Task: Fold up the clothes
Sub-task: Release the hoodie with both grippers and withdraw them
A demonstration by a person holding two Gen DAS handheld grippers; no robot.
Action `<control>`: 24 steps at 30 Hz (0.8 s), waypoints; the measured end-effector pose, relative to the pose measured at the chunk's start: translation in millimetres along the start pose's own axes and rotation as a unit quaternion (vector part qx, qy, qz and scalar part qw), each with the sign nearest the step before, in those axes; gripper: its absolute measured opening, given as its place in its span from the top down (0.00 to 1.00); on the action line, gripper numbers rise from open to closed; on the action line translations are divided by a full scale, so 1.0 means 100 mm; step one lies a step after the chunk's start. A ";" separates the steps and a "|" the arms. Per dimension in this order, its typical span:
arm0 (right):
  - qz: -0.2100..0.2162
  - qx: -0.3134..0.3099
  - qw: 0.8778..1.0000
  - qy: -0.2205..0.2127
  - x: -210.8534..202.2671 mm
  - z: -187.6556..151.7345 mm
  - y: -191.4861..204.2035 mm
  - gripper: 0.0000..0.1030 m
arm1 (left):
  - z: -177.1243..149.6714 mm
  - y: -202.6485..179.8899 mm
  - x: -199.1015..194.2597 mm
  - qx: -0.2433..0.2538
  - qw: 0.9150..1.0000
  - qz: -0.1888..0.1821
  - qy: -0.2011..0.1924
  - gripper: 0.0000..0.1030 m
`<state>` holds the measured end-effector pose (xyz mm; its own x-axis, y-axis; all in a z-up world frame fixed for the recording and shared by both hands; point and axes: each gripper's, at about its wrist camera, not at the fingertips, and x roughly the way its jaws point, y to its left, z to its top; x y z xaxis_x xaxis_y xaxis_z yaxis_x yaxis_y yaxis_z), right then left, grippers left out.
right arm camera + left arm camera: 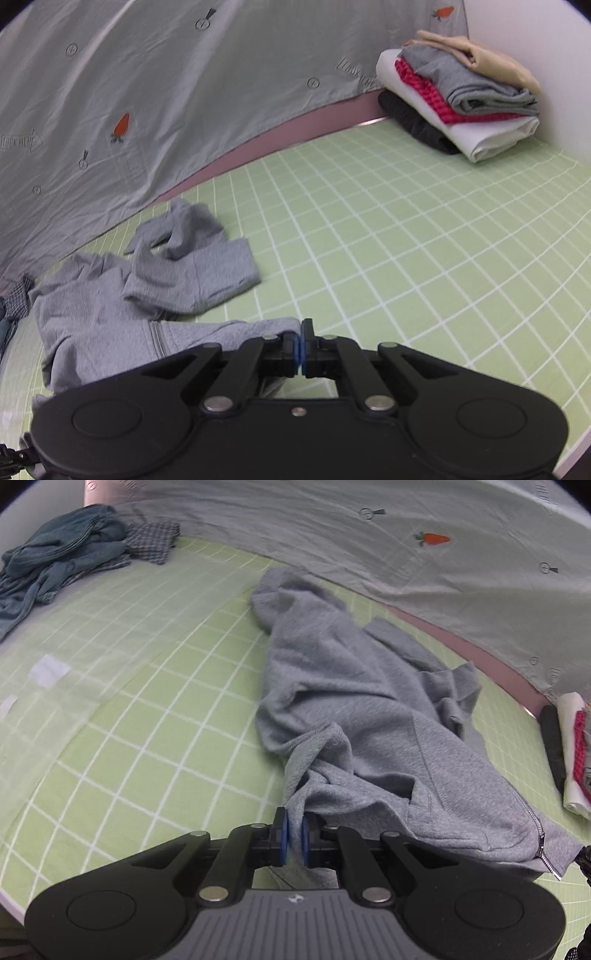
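Hoodie: one, grey, crumpled mid-frame.
Left gripper: you're clamped on its hem.
Right gripper: you're pinching its edge.
Folded stack: one, upper right.

Teal garment pile cropped at left edge

We see the hoodie lying crumpled in the middle of the bed, stretching from its near edge toward the hanging sheet along the back edge. A heap of clothes sits at the back left corner. A stack of folded clothes rests in the back right corner, against the wall.
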<state>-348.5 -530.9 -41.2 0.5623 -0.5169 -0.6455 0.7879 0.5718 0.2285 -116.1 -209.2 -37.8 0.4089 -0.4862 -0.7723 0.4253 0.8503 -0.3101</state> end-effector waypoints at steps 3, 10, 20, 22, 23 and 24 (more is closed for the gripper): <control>-0.007 -0.018 0.998 -0.059 -0.23 0.27 0.03 0.99 | 0.06 -0.15 -0.18 0.022 0.999 -0.010 -0.037 0.92; 0.027 -0.054 0.998 0.002 -0.28 -0.06 0.09 0.98 | -0.30 0.58 -0.16 -0.051 0.996 0.071 0.028 0.94; 0.018 -0.097 0.989 0.114 -0.33 -0.83 0.29 0.71 | -0.42 0.79 -0.29 -0.069 0.994 0.081 0.030 0.85; 0.016 -0.077 0.991 0.107 -0.38 -0.75 0.24 0.67 | -0.35 0.74 -0.34 -0.069 0.995 0.071 0.020 0.84; 0.018 -0.068 0.992 0.103 -0.40 -0.70 0.22 0.67 | -0.32 0.73 -0.37 -0.072 0.995 0.067 0.016 0.83; 0.023 -0.062 0.993 0.099 -0.43 -0.65 0.21 0.65 | -0.29 0.73 -0.39 -0.076 0.995 0.066 0.012 0.82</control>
<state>-372.3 -455.0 -55.6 0.5265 -0.3608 -0.7698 0.7190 0.6721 0.1767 -124.6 -122.3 -45.9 0.4321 -0.3656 -0.8244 0.2410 0.9277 -0.2851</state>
